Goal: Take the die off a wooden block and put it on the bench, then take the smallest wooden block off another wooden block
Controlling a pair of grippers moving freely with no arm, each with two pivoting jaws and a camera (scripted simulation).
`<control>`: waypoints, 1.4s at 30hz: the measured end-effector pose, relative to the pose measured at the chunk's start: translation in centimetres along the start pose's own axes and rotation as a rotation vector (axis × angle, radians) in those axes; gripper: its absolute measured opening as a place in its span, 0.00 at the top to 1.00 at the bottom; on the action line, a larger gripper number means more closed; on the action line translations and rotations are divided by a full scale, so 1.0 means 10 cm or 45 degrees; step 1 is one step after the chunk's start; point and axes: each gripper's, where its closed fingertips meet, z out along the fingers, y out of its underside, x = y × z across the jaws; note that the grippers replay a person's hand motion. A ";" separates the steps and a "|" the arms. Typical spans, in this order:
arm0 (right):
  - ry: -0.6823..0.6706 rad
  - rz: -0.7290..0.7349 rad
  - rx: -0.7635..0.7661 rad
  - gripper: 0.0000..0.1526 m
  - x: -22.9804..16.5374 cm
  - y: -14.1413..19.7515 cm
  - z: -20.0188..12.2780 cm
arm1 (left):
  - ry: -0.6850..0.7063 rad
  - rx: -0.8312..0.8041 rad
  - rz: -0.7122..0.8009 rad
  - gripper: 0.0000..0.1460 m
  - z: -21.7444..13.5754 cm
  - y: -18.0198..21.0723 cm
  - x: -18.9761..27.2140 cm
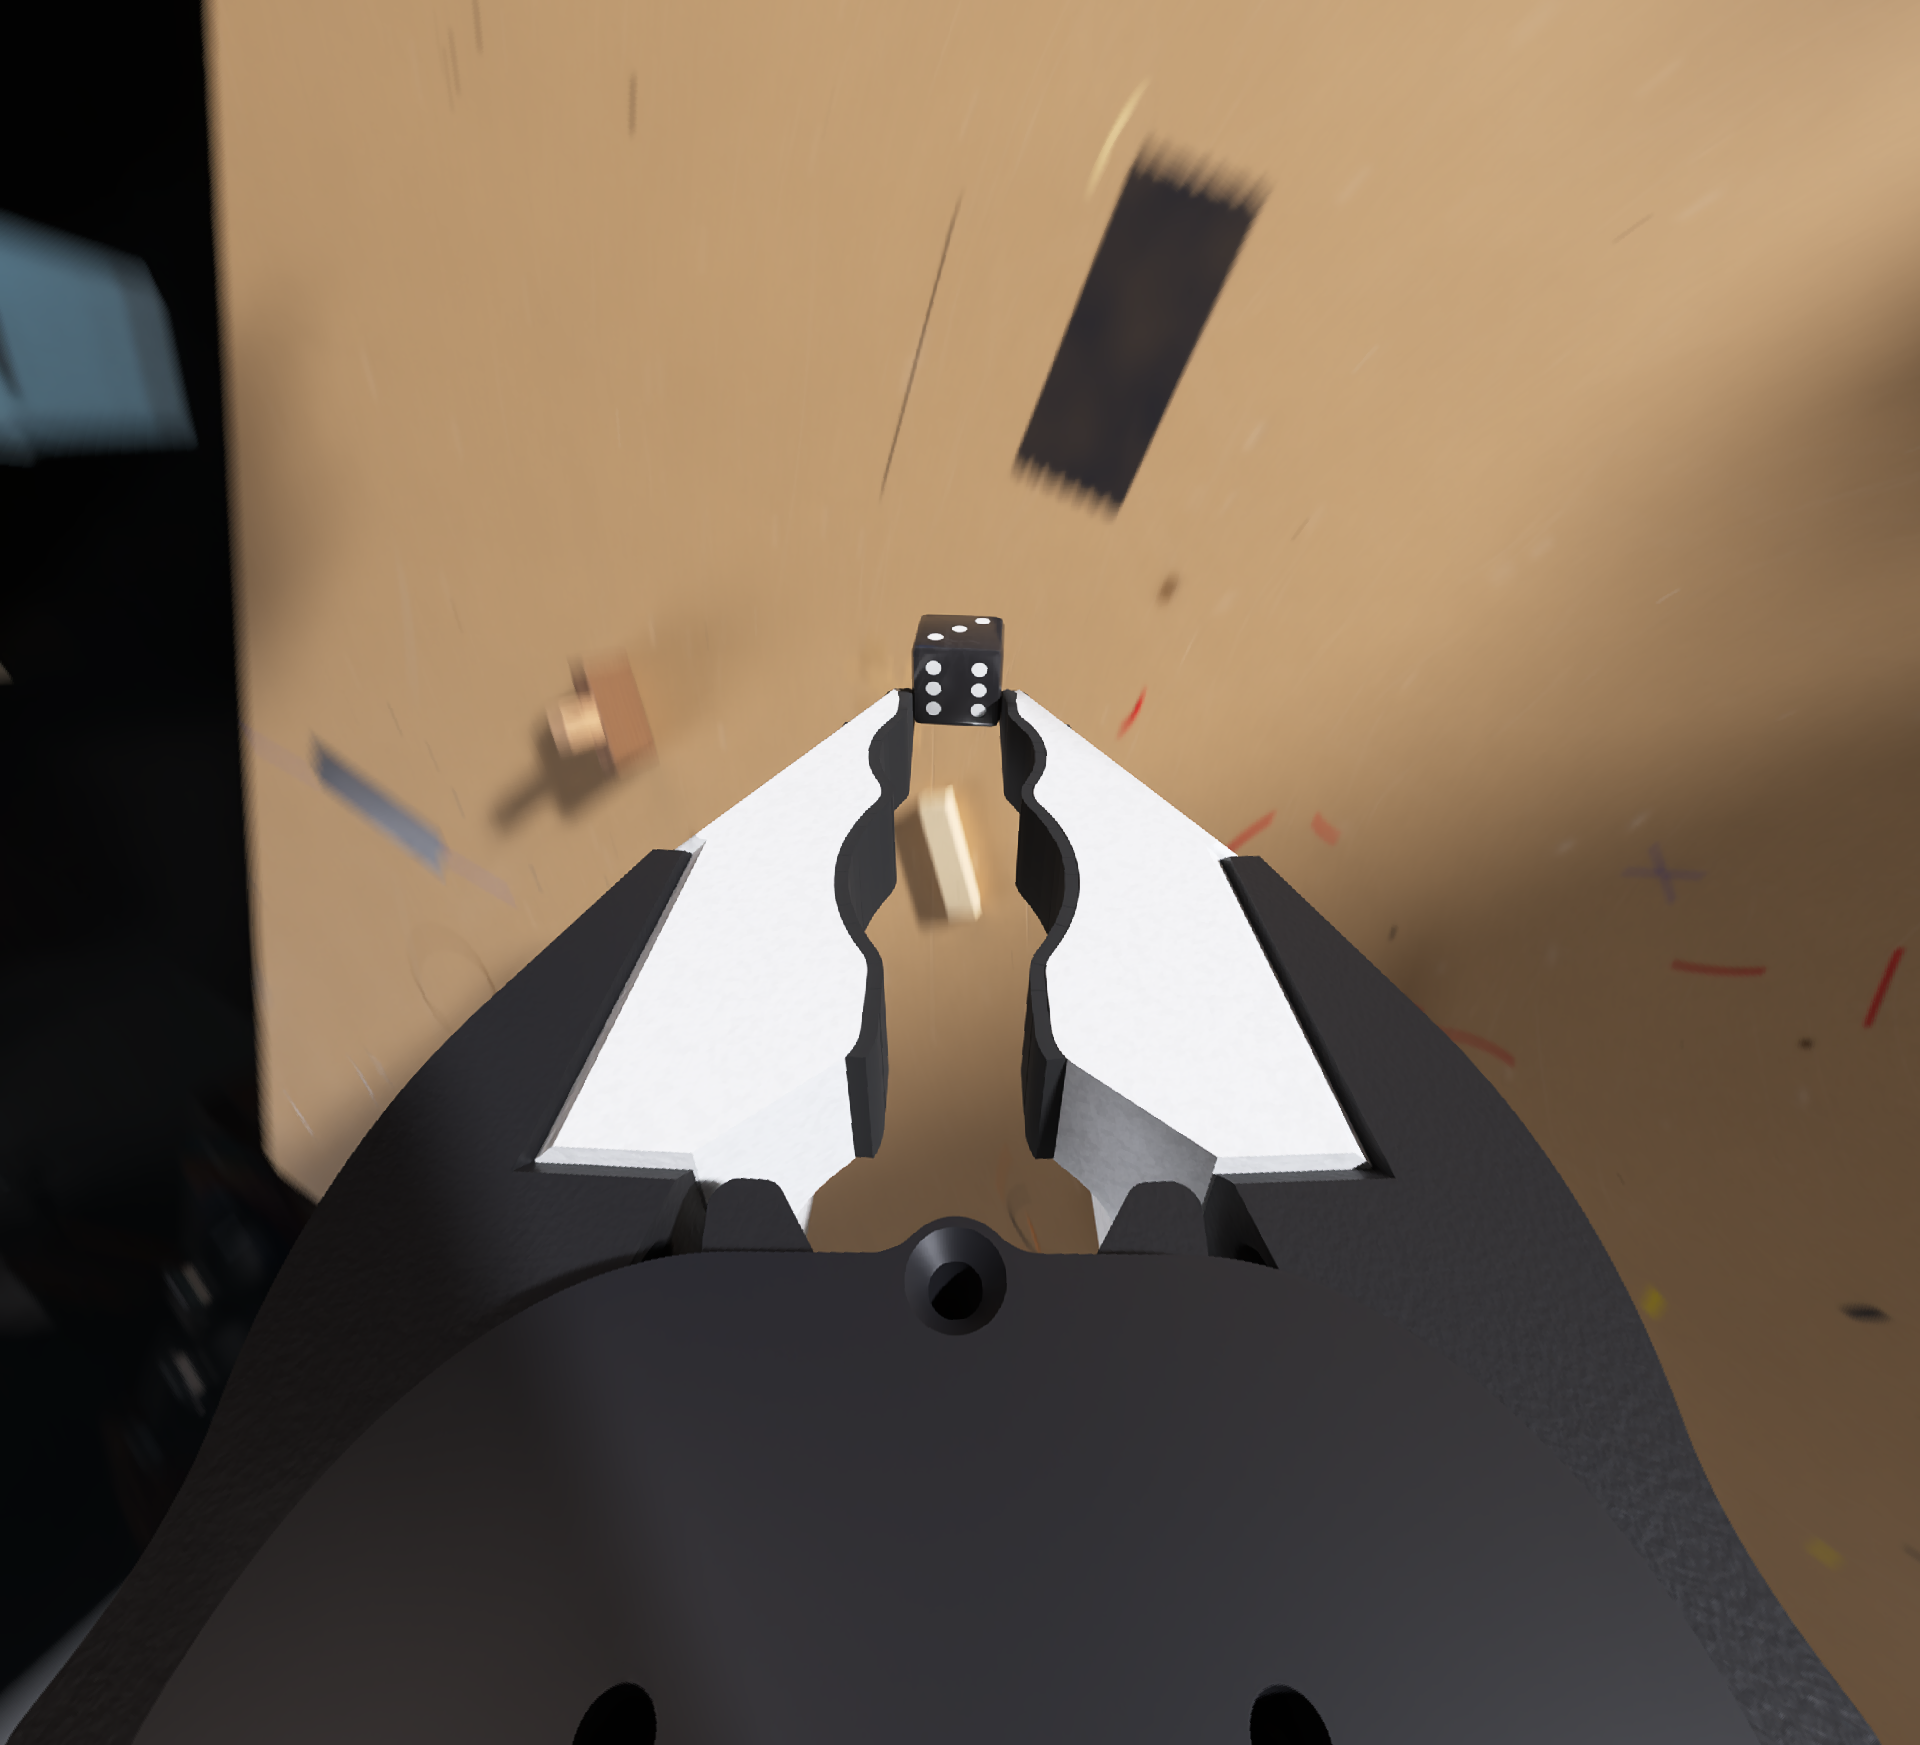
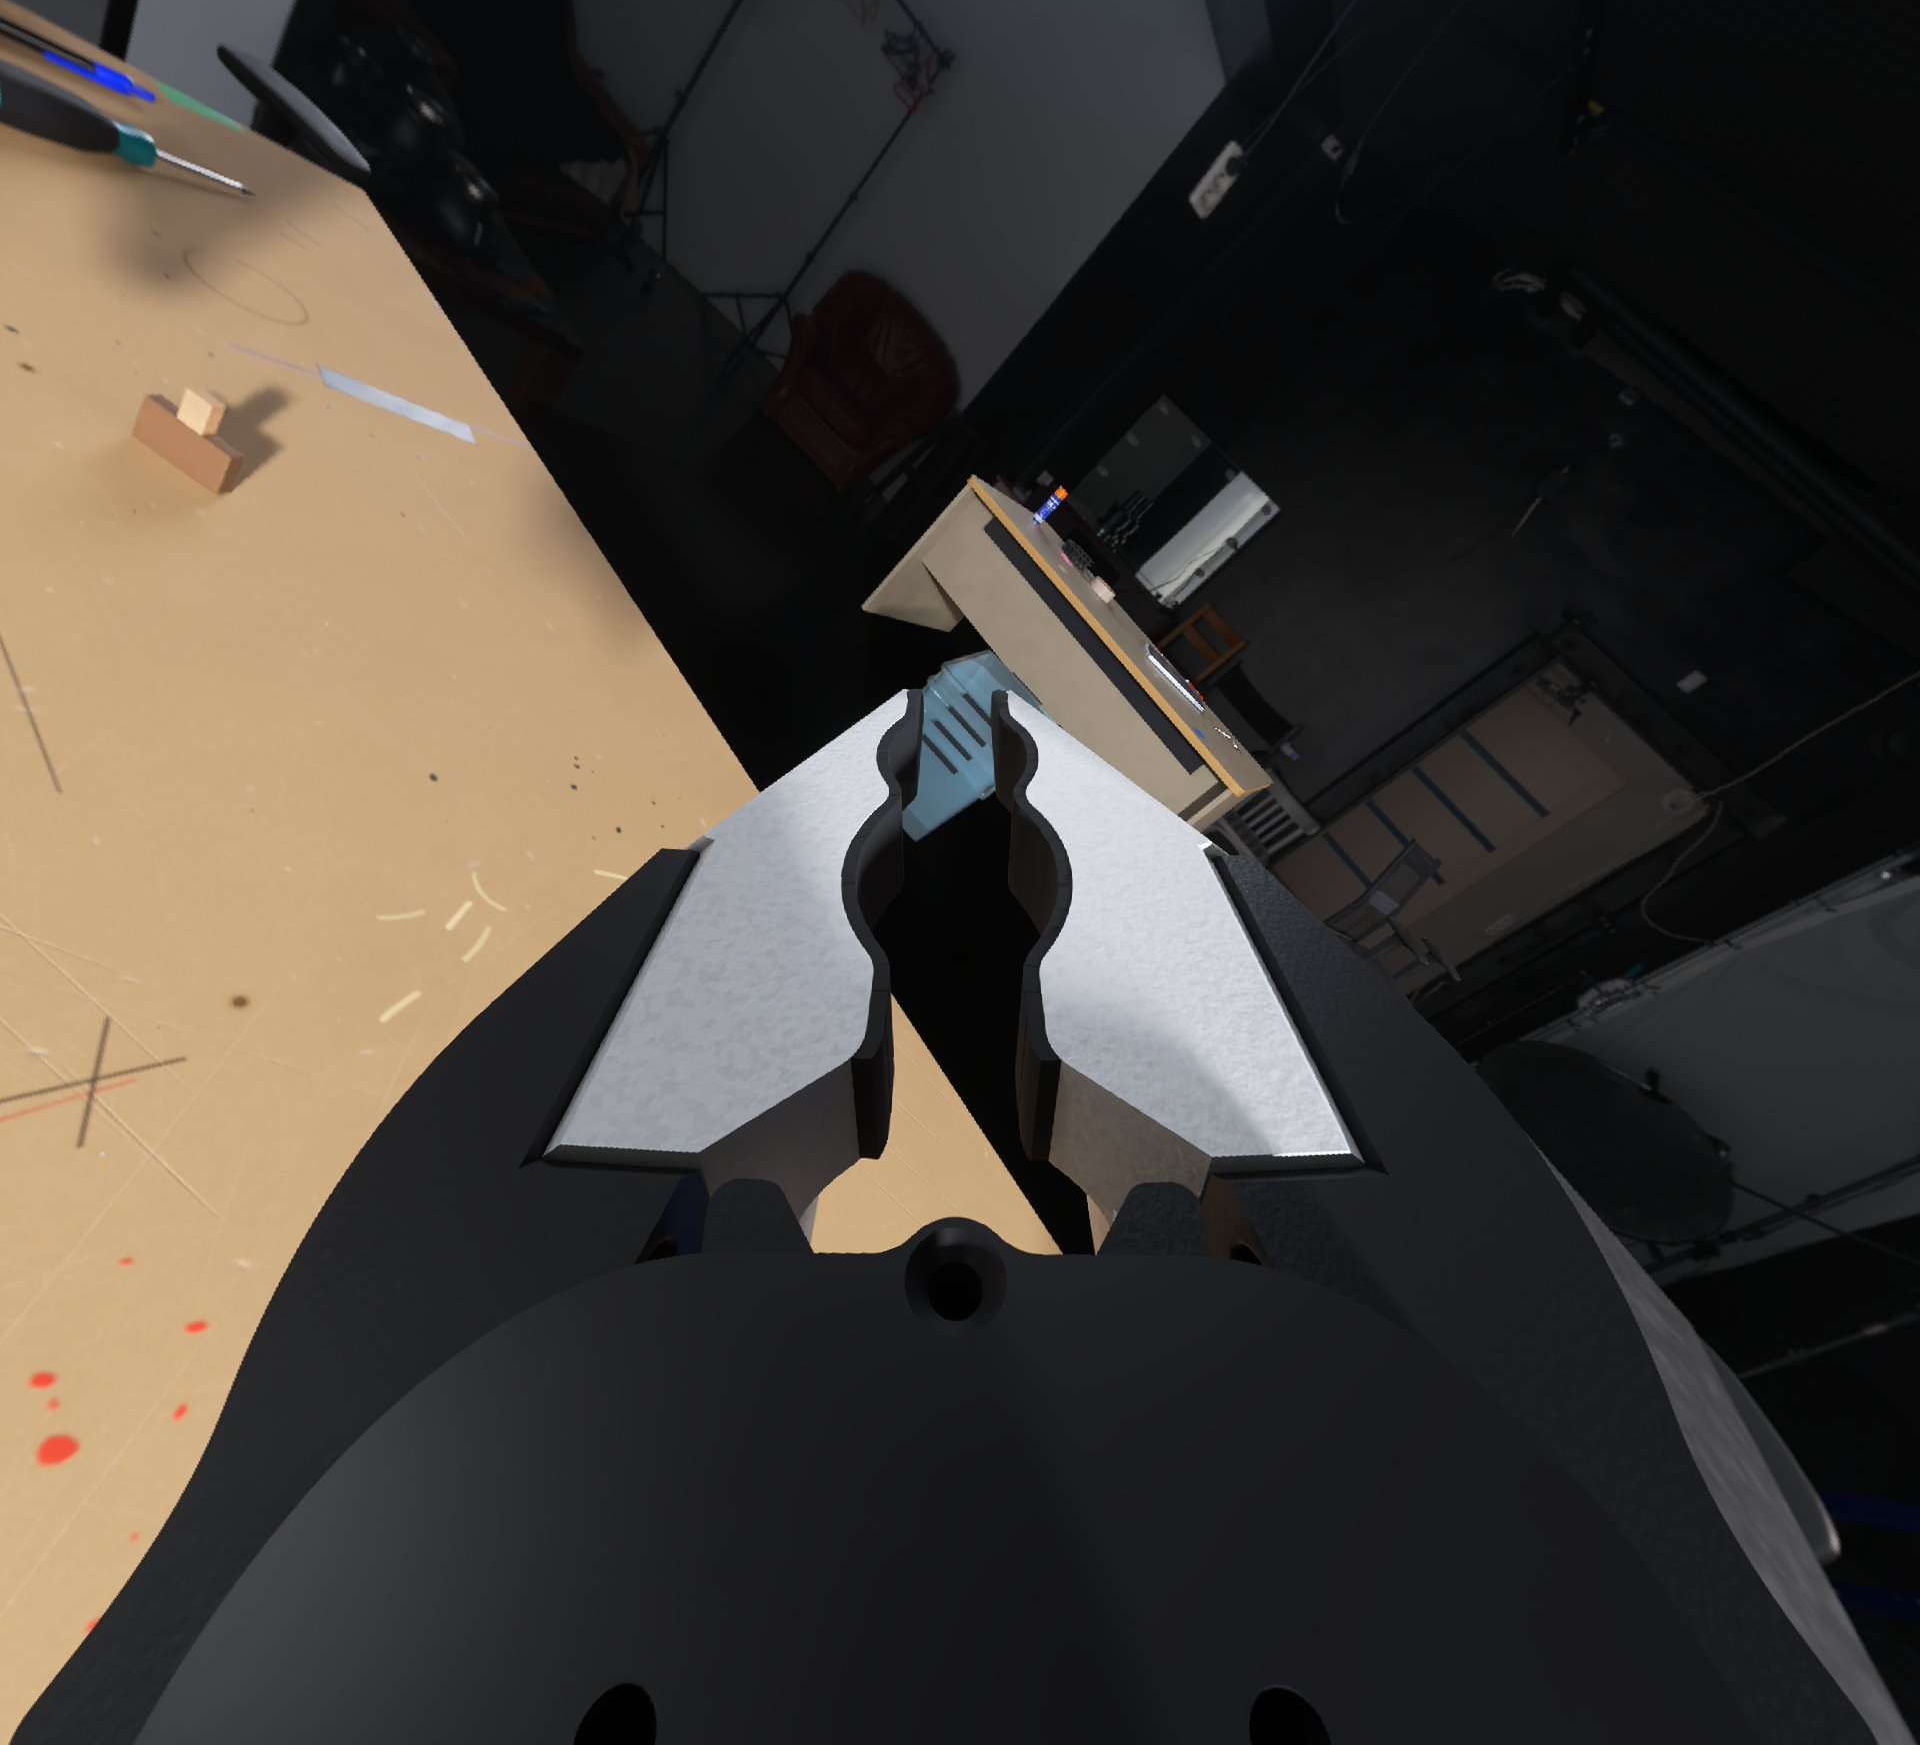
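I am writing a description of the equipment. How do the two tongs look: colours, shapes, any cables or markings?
Both look alike. The left tongs and the right tongs have a matte black, rounded body with a round hole at the middle and two holes lower down. Each finger is flat and white on top, tapering to the tip, with a wavy black inner edge. No cables or markings are visible.

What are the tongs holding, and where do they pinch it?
The left tongs hold the black die, pinched by its lower side faces between the very fingertips. The right tongs hold nothing.
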 end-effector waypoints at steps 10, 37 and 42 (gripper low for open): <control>-0.017 -0.057 -0.042 0.91 -0.04 0.03 0.01 | 0.108 0.189 0.440 0.89 0.58 -1.14 0.69; -0.046 -0.092 -0.115 0.89 -0.06 0.16 0.05 | 0.367 0.240 0.360 0.74 0.97 -1.30 0.95; -0.020 -0.071 -0.085 0.89 0.03 0.12 -0.03 | -0.018 0.450 0.120 0.78 0.28 -1.14 0.07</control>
